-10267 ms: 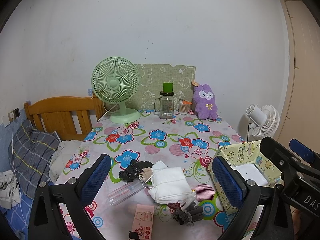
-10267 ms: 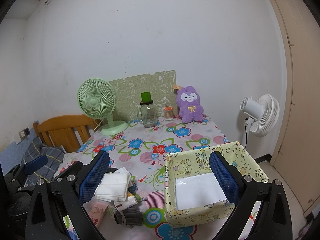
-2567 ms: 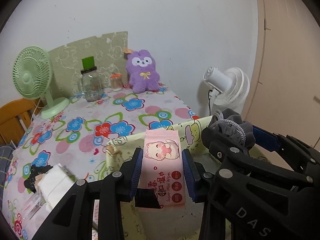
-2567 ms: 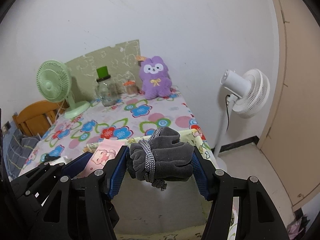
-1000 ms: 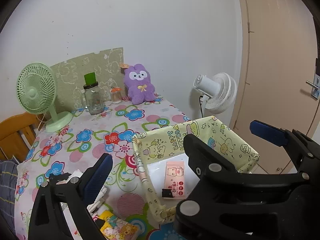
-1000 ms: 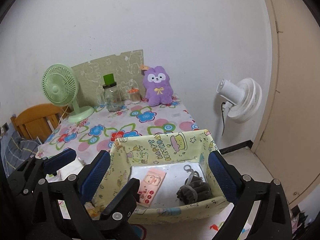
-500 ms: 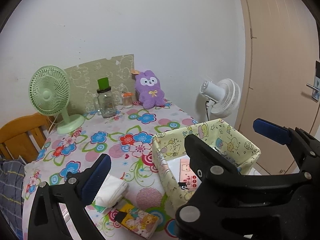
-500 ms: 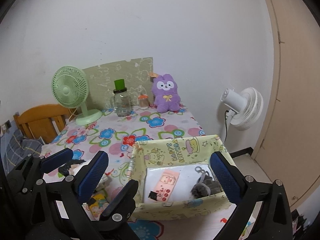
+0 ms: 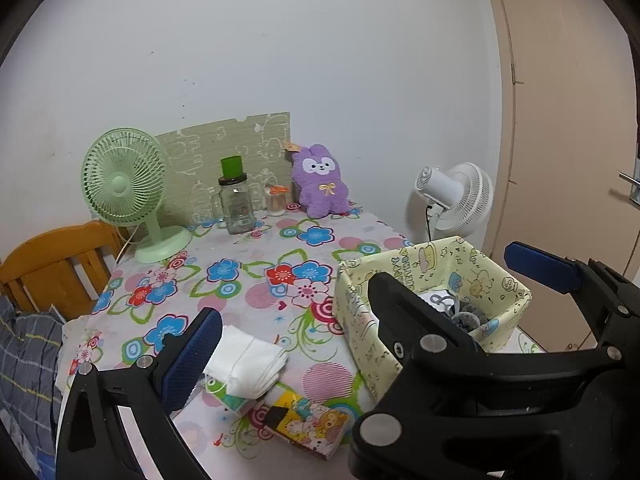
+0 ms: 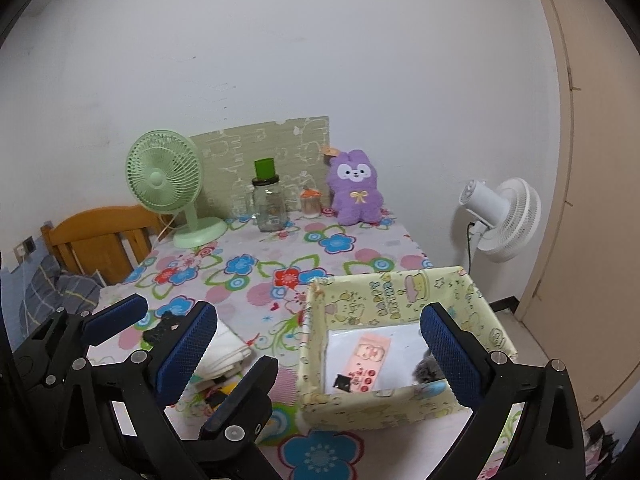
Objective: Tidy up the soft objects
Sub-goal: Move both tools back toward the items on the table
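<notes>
A yellow cartoon-print box [image 10: 400, 292] stands at the table's front right; it also shows in the left wrist view [image 9: 420, 276]. Inside lie a pink wet-wipes pack [image 10: 366, 360] and grey gloves [image 10: 426, 370]. A stack of white masks [image 9: 248, 360] lies left of the box, over a yellow cartoon tissue pack [image 9: 304, 420]. A black soft item [image 10: 160, 330] lies further left. My left gripper [image 9: 288, 340] is open and empty above the masks. My right gripper [image 10: 316, 356] is open and empty above the box's near left part.
A green desk fan [image 9: 128, 192], a glass jar with a green lid [image 9: 236, 204], a small jar [image 9: 276, 200] and a purple plush rabbit [image 9: 320, 180] stand along the back of the table. A white floor fan [image 9: 456, 196] stands right, a wooden headboard [image 9: 56, 256] left.
Both grippers let the wipes pack and gloves go into the box and opened. Both have since pulled back and leftward; the masks and the tissue pack have come into view.
</notes>
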A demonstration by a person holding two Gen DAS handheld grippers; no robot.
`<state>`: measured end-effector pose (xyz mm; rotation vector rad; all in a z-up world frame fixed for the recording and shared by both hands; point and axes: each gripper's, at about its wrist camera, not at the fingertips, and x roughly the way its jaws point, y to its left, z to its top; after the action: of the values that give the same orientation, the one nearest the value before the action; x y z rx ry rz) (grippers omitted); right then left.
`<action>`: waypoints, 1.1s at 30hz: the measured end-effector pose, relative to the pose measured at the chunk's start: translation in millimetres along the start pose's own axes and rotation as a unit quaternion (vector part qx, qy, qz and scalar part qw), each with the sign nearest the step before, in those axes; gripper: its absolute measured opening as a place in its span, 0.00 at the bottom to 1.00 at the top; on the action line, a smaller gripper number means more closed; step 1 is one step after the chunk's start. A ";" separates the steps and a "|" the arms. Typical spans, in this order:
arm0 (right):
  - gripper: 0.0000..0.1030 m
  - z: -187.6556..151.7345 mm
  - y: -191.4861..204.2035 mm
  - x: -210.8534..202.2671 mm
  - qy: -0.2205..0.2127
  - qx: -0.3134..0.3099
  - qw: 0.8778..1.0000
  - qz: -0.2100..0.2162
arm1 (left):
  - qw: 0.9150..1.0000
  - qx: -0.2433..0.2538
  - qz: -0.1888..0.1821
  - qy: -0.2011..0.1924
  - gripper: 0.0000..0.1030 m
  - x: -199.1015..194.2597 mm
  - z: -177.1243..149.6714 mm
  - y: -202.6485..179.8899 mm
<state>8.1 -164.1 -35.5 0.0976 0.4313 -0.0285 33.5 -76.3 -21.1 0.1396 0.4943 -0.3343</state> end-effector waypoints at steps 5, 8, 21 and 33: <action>1.00 -3.3 8.1 -1.8 -0.003 0.005 1.000 0.012 | 1.000 -0.001 0.011 -0.007 1.00 -7.0 -3.9 6.3; 1.00 -6.4 13.9 -0.7 -0.002 0.001 1.000 0.016 | 1.000 -0.005 0.014 -0.005 1.00 -7.4 -7.8 11.3; 1.00 -27.5 38.7 14.7 0.022 -0.016 0.999 0.038 | 0.999 -0.023 0.031 0.013 0.99 -0.8 -34.8 33.0; 0.95 -52.6 58.5 33.7 0.052 -0.022 0.996 0.068 | 0.998 -0.037 0.040 0.039 0.99 8.5 -63.2 52.9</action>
<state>19.6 -100.8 -92.0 0.0844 0.5274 0.1206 31.1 -15.8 -77.7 0.1009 0.5761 -0.2329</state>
